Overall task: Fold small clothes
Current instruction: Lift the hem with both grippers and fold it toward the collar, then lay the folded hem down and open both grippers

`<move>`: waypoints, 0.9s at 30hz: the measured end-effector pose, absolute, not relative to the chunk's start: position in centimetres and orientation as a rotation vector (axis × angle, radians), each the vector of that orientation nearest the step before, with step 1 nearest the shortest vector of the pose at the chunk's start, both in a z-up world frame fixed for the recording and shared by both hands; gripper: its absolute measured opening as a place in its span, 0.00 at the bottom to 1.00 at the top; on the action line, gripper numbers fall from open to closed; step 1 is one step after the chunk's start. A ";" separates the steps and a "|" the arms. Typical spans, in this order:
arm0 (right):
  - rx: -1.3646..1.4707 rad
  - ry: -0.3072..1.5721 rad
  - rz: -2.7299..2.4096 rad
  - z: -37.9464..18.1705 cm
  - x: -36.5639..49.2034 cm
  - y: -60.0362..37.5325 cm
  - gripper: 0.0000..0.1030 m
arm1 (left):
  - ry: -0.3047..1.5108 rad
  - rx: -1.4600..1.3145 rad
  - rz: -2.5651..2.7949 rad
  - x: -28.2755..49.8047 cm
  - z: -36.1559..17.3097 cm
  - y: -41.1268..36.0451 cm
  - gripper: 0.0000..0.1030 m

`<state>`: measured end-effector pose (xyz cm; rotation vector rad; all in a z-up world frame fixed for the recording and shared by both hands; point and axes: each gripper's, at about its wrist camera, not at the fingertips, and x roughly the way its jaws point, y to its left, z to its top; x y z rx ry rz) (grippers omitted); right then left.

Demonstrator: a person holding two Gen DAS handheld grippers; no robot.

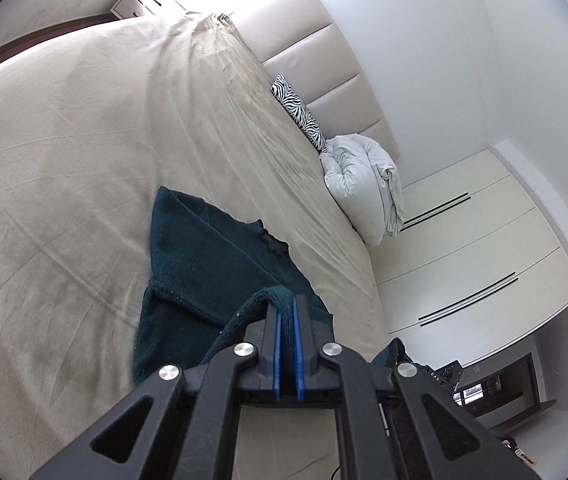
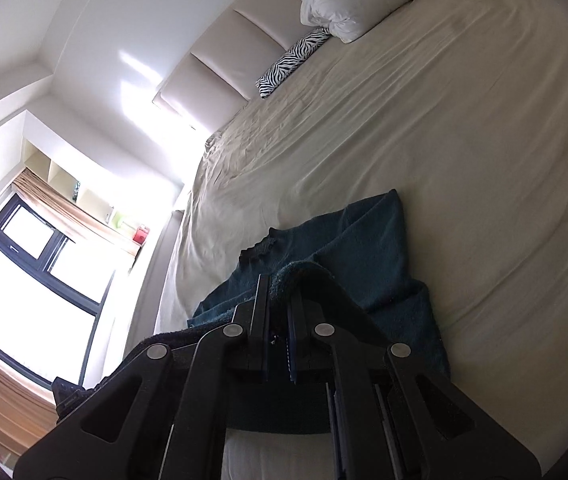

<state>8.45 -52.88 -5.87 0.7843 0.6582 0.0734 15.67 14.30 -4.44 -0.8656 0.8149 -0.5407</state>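
Both grippers — left gripper (image 1: pixel 286 300), right gripper (image 2: pixel 278 280) — clamp the teal sweater's (image 1: pixel 204 240) hem above the bed (image 1: pixel 64 160).

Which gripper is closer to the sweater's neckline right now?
Hard to call. The left gripper and right gripper each pinch a hem edge of the teal sweater, both a similar stretch short of the neckline.
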 end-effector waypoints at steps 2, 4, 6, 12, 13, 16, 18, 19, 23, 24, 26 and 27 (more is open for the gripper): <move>0.770 0.657 0.055 -6.3 10.2 -53.1 0.05 | 0.818 -0.868 -0.535 17.5 -4.7 14.0 0.06; 0.761 0.659 0.035 -6.9 12.0 -53.3 0.05 | 0.825 -0.872 -0.529 19.2 -5.1 13.6 0.06; 0.751 0.661 0.014 -7.5 13.7 -53.7 0.05 | 0.836 -0.873 -0.519 20.9 -5.6 13.3 0.06; 0.725 0.689 -0.040 -10.3 19.2 -54.6 0.05 | 0.866 -0.877 -0.474 26.1 -7.4 12.4 0.06; 0.719 0.696 -0.049 -10.8 20.1 -54.6 0.05 | 0.873 -0.880 -0.467 27.0 -7.7 12.3 0.06; 0.710 0.721 -0.067 -12.4 22.8 -54.8 0.05 | 0.892 -0.876 -0.441 29.2 -8.8 11.8 0.06; 0.706 0.736 -0.078 -13.4 24.3 -54.9 0.05 | 0.905 -0.877 -0.420 30.7 -9.7 11.6 0.06; 0.706 0.743 -0.085 -14.0 25.1 -55.0 0.05 | 0.911 -0.878 -0.412 31.3 -10.1 11.5 0.06; 0.699 0.779 -0.104 -16.2 27.8 -55.2 0.05 | 0.943 -0.854 -0.378 33.8 -12.0 10.8 0.07; 0.693 0.790 -0.109 -16.8 28.4 -55.2 0.05 | 0.951 -0.847 -0.373 34.4 -12.4 10.7 0.07; 0.668 0.822 -0.122 -18.0 29.7 -55.1 0.06 | 0.961 -0.825 -0.359 35.4 -13.2 10.3 0.08; 0.663 0.838 -0.135 -18.6 30.1 -55.1 0.07 | 0.968 -0.817 -0.336 35.8 -13.6 10.2 0.12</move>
